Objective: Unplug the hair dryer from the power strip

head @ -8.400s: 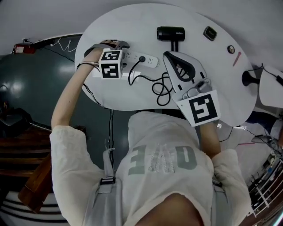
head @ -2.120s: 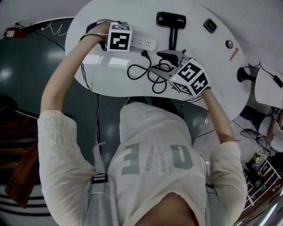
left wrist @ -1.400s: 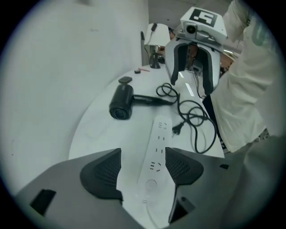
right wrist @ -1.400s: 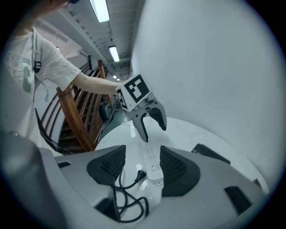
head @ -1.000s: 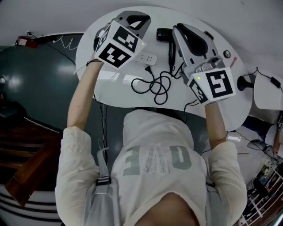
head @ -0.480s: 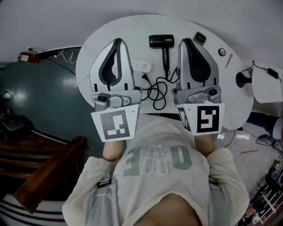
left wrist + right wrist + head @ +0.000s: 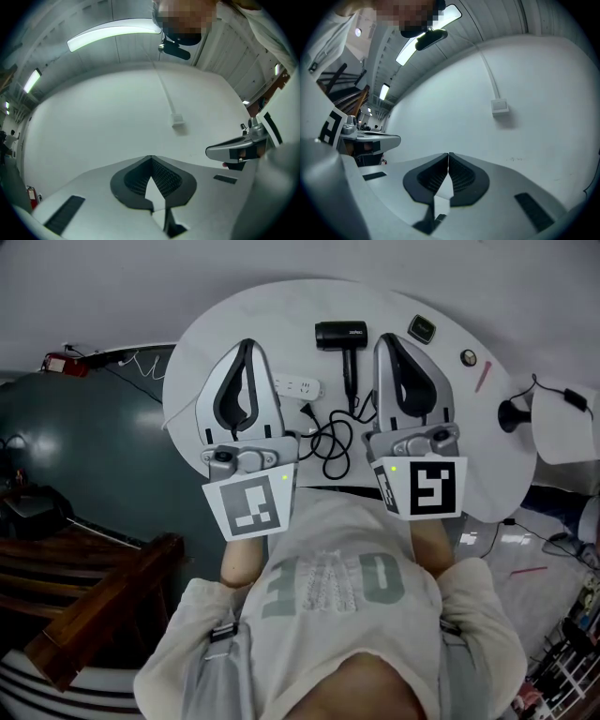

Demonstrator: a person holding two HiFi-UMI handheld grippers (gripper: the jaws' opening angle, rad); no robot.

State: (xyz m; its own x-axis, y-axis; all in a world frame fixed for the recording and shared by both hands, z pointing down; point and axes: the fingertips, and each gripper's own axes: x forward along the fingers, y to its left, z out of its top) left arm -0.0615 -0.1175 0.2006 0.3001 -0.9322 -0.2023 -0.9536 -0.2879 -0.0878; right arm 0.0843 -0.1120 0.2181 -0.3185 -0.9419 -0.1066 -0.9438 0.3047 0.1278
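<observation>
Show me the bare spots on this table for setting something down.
Bare: the table's far-left stretch behind the strip, and its right end, nearer than the pen. Crowded: the middle, with dryer, strip and coiled cord.

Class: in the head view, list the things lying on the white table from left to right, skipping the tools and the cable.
white power strip → black hair dryer → small dark rectangular gadget → small round object → thin pink stick
</observation>
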